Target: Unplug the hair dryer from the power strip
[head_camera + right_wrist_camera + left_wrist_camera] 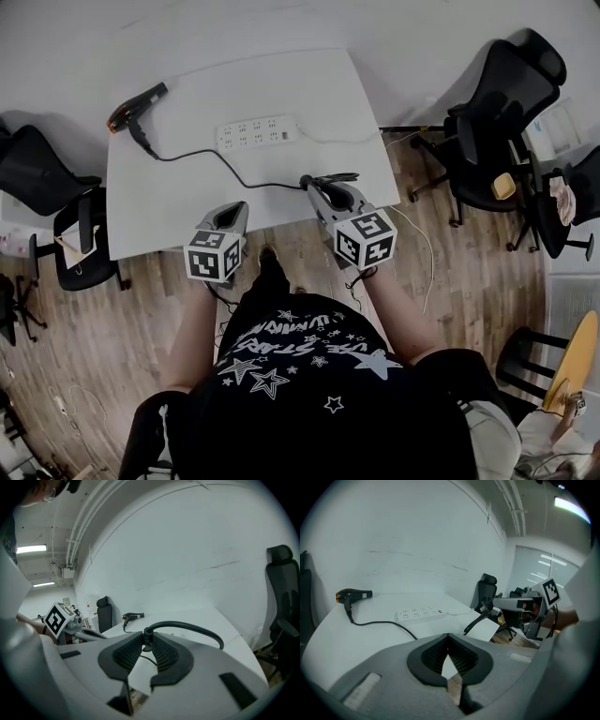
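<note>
Black with one orange end, the hair dryer (136, 106) lies at the far left corner of the white worktop (309, 94). Its long axis slants, orange end toward the left edge and black end toward the far wall. Its cord (225, 161) runs past the white power strip (258, 131) to the right tongs (147, 634), which pinch its free end well apart from the strip. The left tongs (448, 635) are closed on nothing. Black office chairs (497, 103) stand on the wood floor (112, 319).

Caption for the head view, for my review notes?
Right gripper holds the plug of the hair dryer, clear of the power strip on the white table.
</note>
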